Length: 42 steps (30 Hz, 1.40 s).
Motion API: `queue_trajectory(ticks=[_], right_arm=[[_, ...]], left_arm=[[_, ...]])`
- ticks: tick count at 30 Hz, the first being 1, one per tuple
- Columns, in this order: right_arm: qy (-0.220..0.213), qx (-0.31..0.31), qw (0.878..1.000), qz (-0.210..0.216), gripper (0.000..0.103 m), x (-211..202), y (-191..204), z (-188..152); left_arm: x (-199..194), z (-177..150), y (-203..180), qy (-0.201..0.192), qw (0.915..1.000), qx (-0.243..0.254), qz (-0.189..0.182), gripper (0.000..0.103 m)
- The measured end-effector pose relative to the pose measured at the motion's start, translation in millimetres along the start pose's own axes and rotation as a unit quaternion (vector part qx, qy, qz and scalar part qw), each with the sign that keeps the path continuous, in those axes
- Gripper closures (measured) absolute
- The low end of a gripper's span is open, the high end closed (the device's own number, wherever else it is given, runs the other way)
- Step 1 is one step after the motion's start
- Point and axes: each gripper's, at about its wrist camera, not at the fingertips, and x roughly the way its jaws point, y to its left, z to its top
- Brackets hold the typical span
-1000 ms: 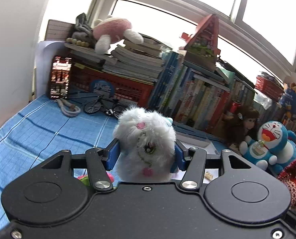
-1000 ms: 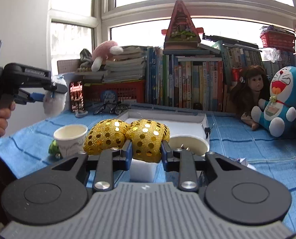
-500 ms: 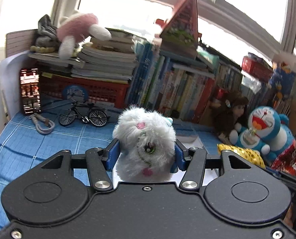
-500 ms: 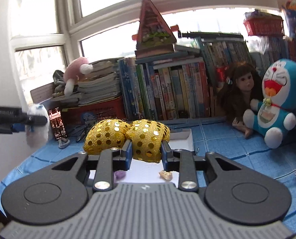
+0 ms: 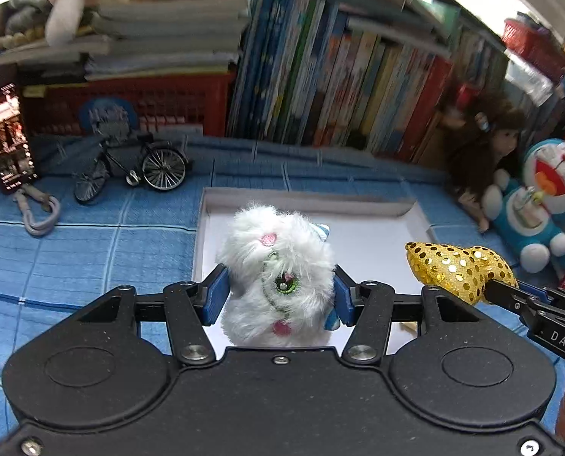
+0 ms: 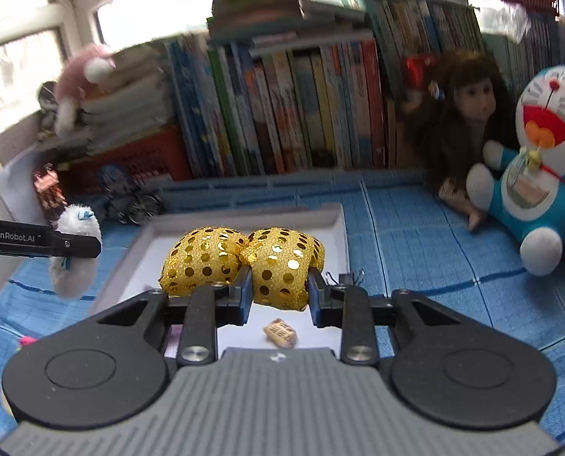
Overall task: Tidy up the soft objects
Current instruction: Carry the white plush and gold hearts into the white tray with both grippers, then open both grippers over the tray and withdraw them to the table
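Observation:
My left gripper (image 5: 278, 296) is shut on a fluffy white plush toy (image 5: 276, 273) and holds it above the near left part of a shallow white tray (image 5: 411, 209). My right gripper (image 6: 278, 288) is shut on a gold sequined soft toy (image 6: 244, 262) and holds it over the same tray (image 6: 339, 220). The gold toy also shows at the right of the left wrist view (image 5: 457, 266). The white plush with the left gripper shows at the left of the right wrist view (image 6: 75, 258).
A small beige object (image 6: 280, 332) lies in the tray. A blue cloth (image 5: 73, 235) covers the table. A model bicycle (image 5: 130, 171), a phone (image 5: 7, 136), a doll (image 6: 468, 114) and a Doraemon plush (image 6: 540, 174) stand around, with a row of books (image 5: 339, 76) behind.
Both grippers have moved forward and tilted down over the white tray, still holding their toys. The two grippers have come closer together.

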Motion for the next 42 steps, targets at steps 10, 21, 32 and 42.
queue_trajectory(ticks=[10,21,32,42], right_arm=[[0.054,-0.002,0.998,-0.021,0.069,48.8,-1.3,2.6],[0.112,-0.006,0.993,-0.026,0.066,75.1,2.0,0.9],[0.095,0.004,0.995,-0.006,0.036,57.0,-0.6,3.0],[0.05,-0.01,0.999,0.002,0.025,16.4,4.7,0.0]], left_arm=[[73.6,13.9,-5.4,0.051,0.9981,0.022,0.027,0.057],[96.0,10.2,-11.5,0.081,0.9954,0.043,0.028,0.059],[64.9,8.1,-19.9,0.052,0.9963,0.062,0.029,0.035],[12.8,-9.3,-26.6,0.011,0.997,0.076,0.012,0.026]])
